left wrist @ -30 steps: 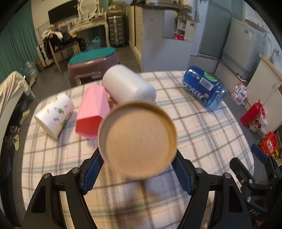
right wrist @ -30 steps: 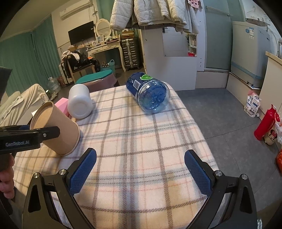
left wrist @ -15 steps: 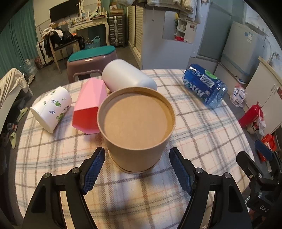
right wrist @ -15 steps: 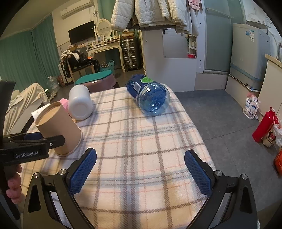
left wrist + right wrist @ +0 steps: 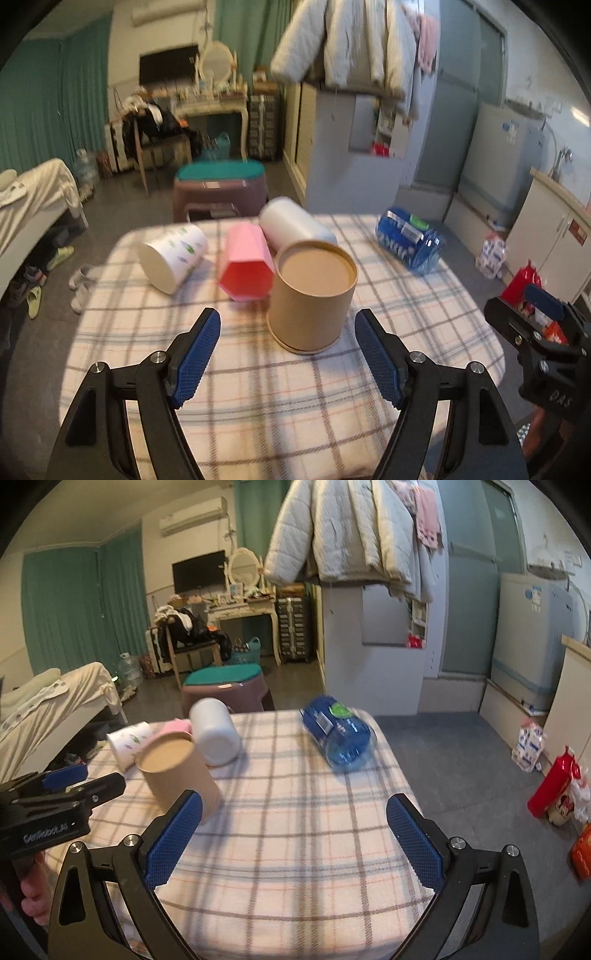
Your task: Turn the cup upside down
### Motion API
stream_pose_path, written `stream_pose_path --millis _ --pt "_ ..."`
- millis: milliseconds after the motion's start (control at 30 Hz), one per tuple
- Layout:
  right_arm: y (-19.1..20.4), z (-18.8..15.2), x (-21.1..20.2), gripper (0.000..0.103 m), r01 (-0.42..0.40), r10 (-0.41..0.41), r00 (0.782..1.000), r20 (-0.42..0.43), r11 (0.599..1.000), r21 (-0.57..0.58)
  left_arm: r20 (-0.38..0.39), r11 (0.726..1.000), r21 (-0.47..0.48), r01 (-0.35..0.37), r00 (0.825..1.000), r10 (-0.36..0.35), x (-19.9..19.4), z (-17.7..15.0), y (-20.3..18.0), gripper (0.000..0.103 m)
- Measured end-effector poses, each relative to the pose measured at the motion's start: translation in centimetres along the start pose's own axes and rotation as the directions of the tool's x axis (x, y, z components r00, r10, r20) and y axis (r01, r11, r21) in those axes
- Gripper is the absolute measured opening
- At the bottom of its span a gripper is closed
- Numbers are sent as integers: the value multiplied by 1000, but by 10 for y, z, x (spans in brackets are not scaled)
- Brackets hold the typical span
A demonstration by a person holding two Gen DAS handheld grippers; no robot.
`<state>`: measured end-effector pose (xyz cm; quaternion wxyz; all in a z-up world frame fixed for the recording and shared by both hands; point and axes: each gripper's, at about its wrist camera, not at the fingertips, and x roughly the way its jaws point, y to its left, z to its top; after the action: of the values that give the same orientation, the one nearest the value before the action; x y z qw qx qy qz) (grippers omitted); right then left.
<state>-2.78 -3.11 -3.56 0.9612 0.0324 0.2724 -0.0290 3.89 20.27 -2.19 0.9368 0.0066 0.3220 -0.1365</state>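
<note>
Left wrist view shows you the brown cup (image 5: 312, 295) at frame centre, inverted on the checked tablecloth (image 5: 258, 387), left gripper (image 5: 286, 354) fingers spread wide and clear, so flipping appears complete.

**A lived-in bedroom of a home**

This is a home, a single room for sleeping and daily chores. A bed with rumpled cream bedding (image 5: 48, 705) stands at the left, with shoes on the grey floor (image 5: 55, 273) beside it. A white dressing table with an oval mirror (image 5: 243, 590) stands against the far wall beside a black wall-mounted television (image 5: 199, 570), under a white air conditioner (image 5: 194, 517). Teal curtains (image 5: 62, 605) cover the left wall. Quilted white jackets (image 5: 347, 531) hang over a grey cabinet. A white washing machine (image 5: 532, 635) stands at the right. The table wears a pale plaid cloth (image 5: 295, 830).
</note>
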Motion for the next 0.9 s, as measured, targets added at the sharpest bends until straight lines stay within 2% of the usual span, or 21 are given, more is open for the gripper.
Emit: stream_pose_path --millis 200,333,400,467,600,667,900 --pt "23 3 -28 100 -31 34 998 59 999 -37 145 999 6 -34 989 33 -45 -11 7 78" --pt "34 -5 -37 100 -52 56 996 75 997 -52 203 999 -1 -48 978 47 -65 -20 15 78" --pt "39 -11 -37 100 -62 66 995 70 997 -56 217 998 -4 -60 974 59 -68 -24 19 80" --pt "44 -17 -35 100 -64 68 996 64 996 -61 225 997 0 -75 972 73 -70 -30 22 89" --pt "50 -24 -35 100 -74 80 994 77 995 -70 243 993 7 -118 963 112 -74 -40 29 94" --pt "53 -24 -33 101 -77 83 993 84 994 -74 236 992 -8 -128 964 126 -73 -41 34 102" --pt "54 -18 -30 103 -65 73 993 96 994 -86 232 991 -44 -124 964 131 -70 -42 42 103"
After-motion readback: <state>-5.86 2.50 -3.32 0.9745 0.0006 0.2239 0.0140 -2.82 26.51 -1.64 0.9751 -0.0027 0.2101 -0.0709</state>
